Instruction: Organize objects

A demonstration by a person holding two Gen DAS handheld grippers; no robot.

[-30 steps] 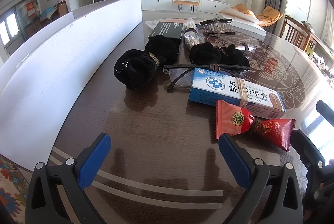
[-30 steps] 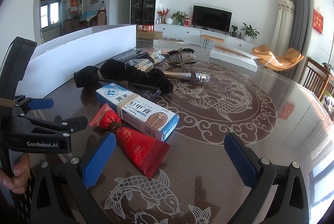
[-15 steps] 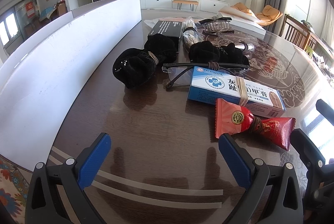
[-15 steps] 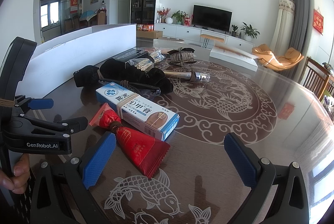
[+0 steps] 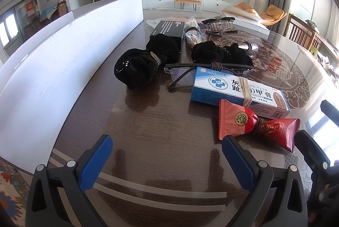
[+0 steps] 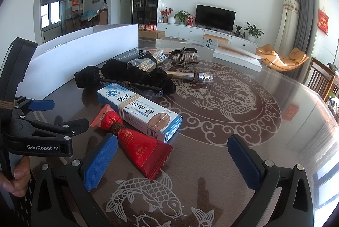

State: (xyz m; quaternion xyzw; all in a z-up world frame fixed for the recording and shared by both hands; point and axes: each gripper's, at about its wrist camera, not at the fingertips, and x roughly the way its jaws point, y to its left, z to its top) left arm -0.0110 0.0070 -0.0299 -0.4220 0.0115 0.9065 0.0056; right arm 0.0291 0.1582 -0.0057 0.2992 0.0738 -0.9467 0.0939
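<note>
A red snack packet (image 5: 256, 123) (image 6: 135, 142) tied at its middle lies nearest me on the dark table. Behind it rests a blue and white ointment box (image 5: 237, 91) (image 6: 139, 110) with a rubber band round it. Farther back are glasses (image 5: 197, 70), two black velvet bundles (image 5: 139, 66) (image 5: 218, 53), a black box (image 5: 167, 31), a hair claw (image 5: 220, 24) and a small spray bottle (image 6: 190, 75). My left gripper (image 5: 167, 161) stands open over bare table, left of the packet. My right gripper (image 6: 171, 163) is open too, the packet's end just ahead of its left finger.
A long white board (image 5: 63, 53) stands upright along the table's left side. A white flat box (image 6: 237, 56) lies at the far edge. A hand (image 6: 17, 178) holds the left gripper's body (image 6: 36, 133), visible in the right wrist view. Wooden chairs (image 5: 303, 34) stand to the right.
</note>
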